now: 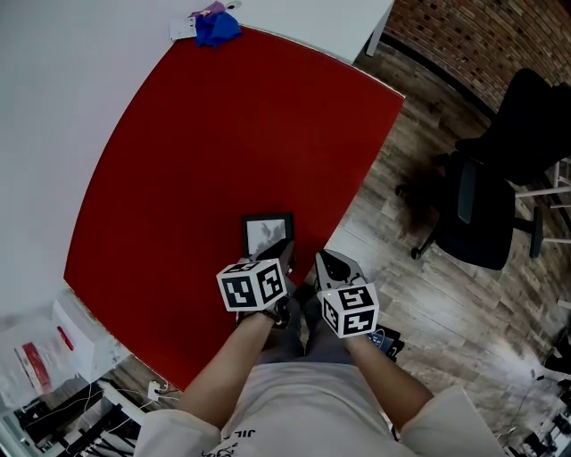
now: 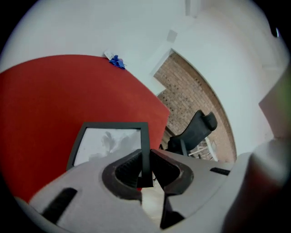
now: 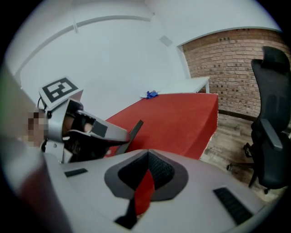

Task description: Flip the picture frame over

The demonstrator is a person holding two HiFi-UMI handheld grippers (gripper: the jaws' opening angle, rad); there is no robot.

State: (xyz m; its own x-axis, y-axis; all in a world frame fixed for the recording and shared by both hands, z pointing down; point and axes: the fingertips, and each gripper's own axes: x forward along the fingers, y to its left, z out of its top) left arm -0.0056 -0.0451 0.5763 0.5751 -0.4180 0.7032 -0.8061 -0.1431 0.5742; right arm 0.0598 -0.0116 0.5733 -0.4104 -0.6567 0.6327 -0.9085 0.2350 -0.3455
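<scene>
A small black picture frame (image 1: 266, 234) with a pale picture lies near the front edge of the red cloth (image 1: 232, 134). My left gripper (image 1: 285, 254) is shut on the frame's near right corner. In the left gripper view the dark frame (image 2: 109, 141) has its side bar pinched between the two pads of the left gripper (image 2: 144, 157). The right gripper view shows the frame (image 3: 135, 129) as a thin dark strip, tilted up off the cloth in the left gripper (image 3: 91, 129). My right gripper (image 1: 323, 261) hangs just right of it, off the cloth's edge. The right gripper (image 3: 148, 154) is shut on nothing.
A blue object (image 1: 217, 27) with a white tag lies at the cloth's far edge. A black office chair (image 1: 482, 205) stands on the wood floor to the right. Boxes and cables (image 1: 45, 357) sit at the lower left. Brick wall at the back right.
</scene>
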